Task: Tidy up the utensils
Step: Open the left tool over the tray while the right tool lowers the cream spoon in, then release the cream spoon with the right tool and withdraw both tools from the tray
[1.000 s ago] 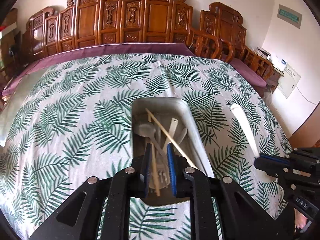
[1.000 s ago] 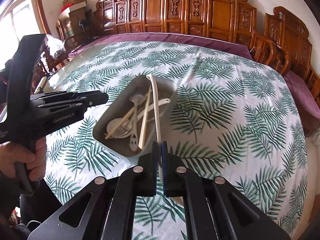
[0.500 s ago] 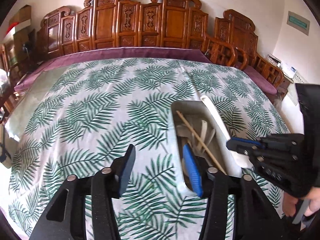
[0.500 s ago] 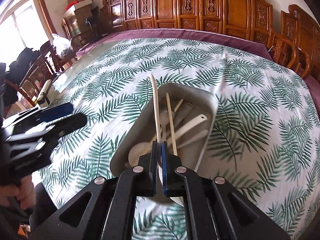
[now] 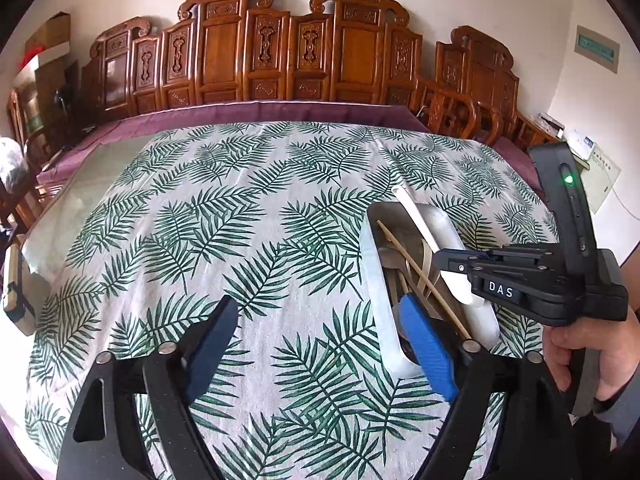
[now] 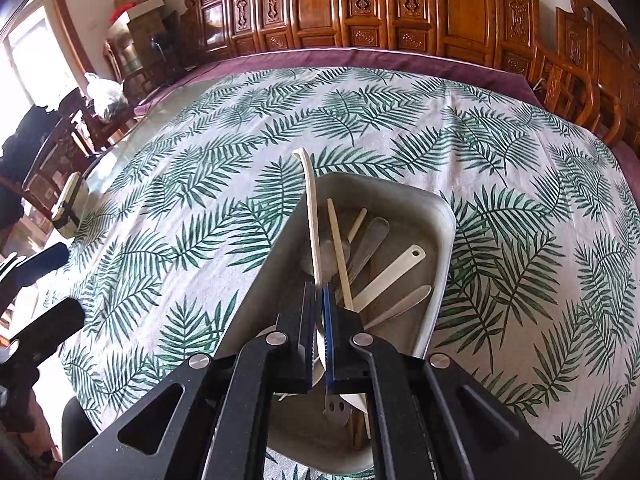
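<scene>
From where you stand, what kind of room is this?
Probably a dining room in a home: a big table under a leaf-print cloth, carved wooden chairs along the wall, and a tray of utensils.

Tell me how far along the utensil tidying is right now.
Mostly done, it seems: chopsticks, spoons and other utensils already lie in the grey tray. In hand: the right tongs are shut on a long white spoon held over the tray. The left tongs have just been opening, with nothing between them. Left: release that spoon into the tray. No other loose utensils show on the leaf-print tablecloth.
</scene>
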The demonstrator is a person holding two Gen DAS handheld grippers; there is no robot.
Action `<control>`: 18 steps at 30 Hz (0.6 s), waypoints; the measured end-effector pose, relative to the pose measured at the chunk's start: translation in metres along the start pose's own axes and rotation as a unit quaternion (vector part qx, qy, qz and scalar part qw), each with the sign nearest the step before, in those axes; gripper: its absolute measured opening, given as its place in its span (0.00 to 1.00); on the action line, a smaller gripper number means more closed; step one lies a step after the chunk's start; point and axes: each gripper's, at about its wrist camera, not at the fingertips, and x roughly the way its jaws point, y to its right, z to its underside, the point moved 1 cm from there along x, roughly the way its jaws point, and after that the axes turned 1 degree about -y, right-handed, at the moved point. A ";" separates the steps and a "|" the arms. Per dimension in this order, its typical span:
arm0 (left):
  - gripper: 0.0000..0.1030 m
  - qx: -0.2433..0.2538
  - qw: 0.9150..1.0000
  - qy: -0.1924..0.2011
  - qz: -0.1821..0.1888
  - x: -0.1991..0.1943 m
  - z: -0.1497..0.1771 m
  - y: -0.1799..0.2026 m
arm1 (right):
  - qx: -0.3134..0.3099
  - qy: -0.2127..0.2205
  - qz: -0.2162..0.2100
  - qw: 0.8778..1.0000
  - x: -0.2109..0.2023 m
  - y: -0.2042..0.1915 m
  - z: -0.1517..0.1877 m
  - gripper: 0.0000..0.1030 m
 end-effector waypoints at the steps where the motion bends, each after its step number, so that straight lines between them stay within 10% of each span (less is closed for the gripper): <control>1: 0.79 0.000 1.000 -0.001 0.001 0.000 0.002 -0.001 | 0.000 -0.001 0.001 1.000 0.001 0.001 0.001 0.05; 18: 0.92 0.005 1.000 -0.004 -0.012 -0.004 0.008 0.007 | -0.004 0.003 0.010 1.000 -0.008 0.008 0.010 0.05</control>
